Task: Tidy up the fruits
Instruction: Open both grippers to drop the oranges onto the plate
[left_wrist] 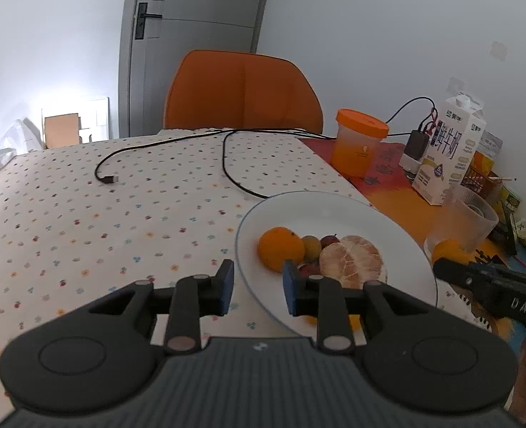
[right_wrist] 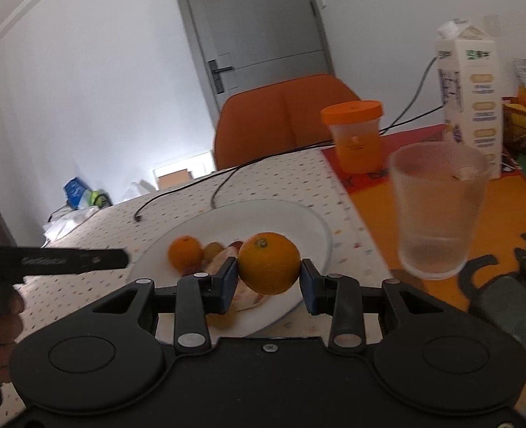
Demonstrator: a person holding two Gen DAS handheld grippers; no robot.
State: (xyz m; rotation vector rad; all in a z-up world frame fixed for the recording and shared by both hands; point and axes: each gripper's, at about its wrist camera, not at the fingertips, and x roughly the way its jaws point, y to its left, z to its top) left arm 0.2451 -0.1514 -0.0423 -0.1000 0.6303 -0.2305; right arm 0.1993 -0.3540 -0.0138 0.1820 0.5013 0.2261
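Note:
A white plate (left_wrist: 337, 210) on the dotted tablecloth holds an orange (left_wrist: 280, 248), a small green fruit (left_wrist: 311, 246), small red fruits (left_wrist: 328, 239) and a peeled pomelo (left_wrist: 353, 260). My left gripper (left_wrist: 257, 287) is open and empty at the plate's near left rim. My right gripper (right_wrist: 268, 280) is shut on a second orange (right_wrist: 268, 263), held above the near edge of the plate (right_wrist: 298, 224). That orange also shows in the left wrist view (left_wrist: 448, 251), beside the plate's right rim.
A frosted cup (right_wrist: 437, 210) stands right of the plate. Behind are an orange-lidded container (left_wrist: 359, 142), a milk carton (left_wrist: 448, 149), a charger (left_wrist: 416, 146) and black cables (left_wrist: 227, 164). An orange chair (left_wrist: 243, 89) is at the table's far side.

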